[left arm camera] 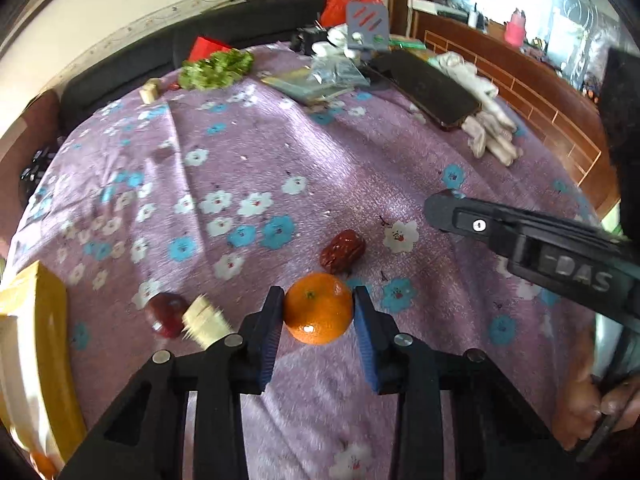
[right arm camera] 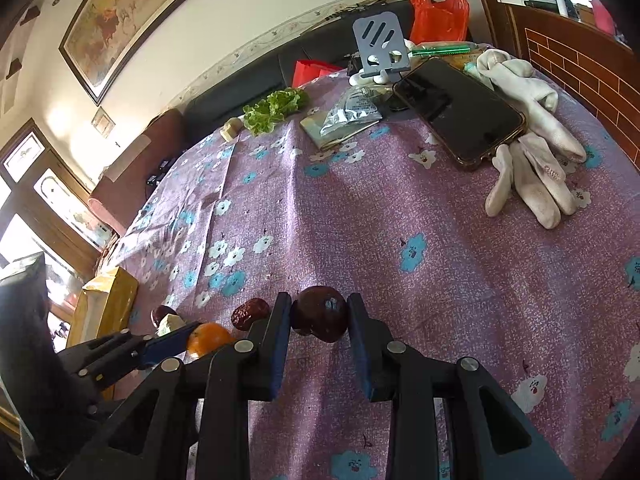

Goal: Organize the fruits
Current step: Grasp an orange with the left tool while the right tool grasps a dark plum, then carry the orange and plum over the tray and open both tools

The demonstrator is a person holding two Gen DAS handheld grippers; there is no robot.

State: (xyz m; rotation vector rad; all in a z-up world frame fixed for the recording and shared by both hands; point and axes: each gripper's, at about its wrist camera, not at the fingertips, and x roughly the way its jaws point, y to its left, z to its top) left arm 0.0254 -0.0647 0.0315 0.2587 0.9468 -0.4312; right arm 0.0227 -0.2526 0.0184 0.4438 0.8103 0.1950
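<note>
Firstly, left wrist view: left gripper (left arm camera: 319, 309) jaws narrowed onto a smooth round orange (left arm camera: 319, 308), pads touching both sides, on the purple floral cloth (left arm camera: 256, 152). Wrinkled red date (left arm camera: 343, 250) lies just beyond. Right wrist view: right gripper (right arm camera: 319, 314) clamps a glossy dark-red fruit (right arm camera: 319, 313) over the cloth.

My matt black plastic left gripper (left arm camera: 318, 308) pinches a glossy, dimpled orange (left arm camera: 319, 309); beside the orange lie a wrinkled, leathery date (left arm camera: 343, 251) and woven, sheeny cloth (left arm camera: 280, 152).
</note>
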